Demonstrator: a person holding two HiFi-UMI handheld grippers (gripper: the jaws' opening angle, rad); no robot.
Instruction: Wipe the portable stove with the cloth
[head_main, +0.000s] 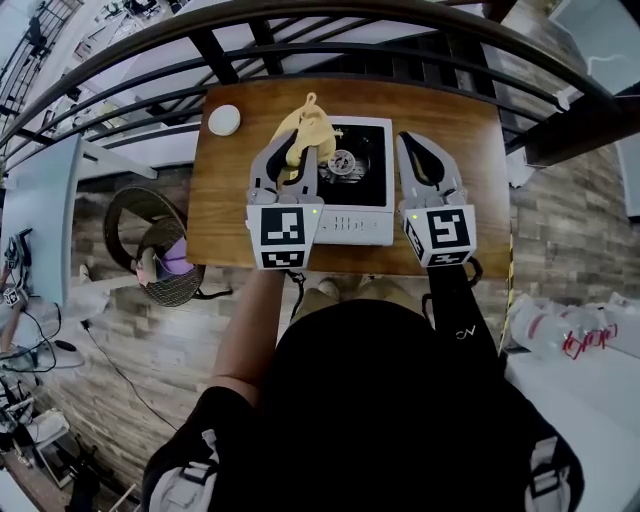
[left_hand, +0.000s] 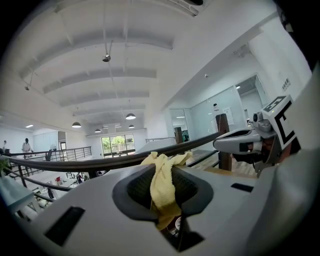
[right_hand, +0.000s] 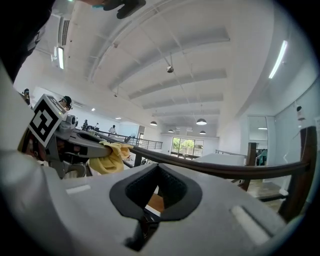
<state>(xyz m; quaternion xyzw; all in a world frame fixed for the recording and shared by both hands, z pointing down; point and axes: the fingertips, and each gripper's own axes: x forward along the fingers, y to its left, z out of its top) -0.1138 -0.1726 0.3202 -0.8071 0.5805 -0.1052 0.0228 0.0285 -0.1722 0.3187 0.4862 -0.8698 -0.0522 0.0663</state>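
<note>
A white portable stove (head_main: 372, 200) with a black top and a round burner (head_main: 343, 162) sits on a small wooden table (head_main: 225, 195). My left gripper (head_main: 304, 135) hangs over the stove's left side, shut on a yellow cloth (head_main: 309, 122), which fills the gap between its jaws in the left gripper view (left_hand: 162, 187). My right gripper (head_main: 417, 142) is held above the stove's right edge, jaws closed with nothing between them (right_hand: 157, 170). From the right gripper view the cloth (right_hand: 111, 156) shows at the left.
A round white disc (head_main: 224, 120) lies at the table's far left corner. A dark curved railing (head_main: 330, 20) runs just behind the table. Brick-patterned floor surrounds it, with a round wire stool (head_main: 150, 245) to the left.
</note>
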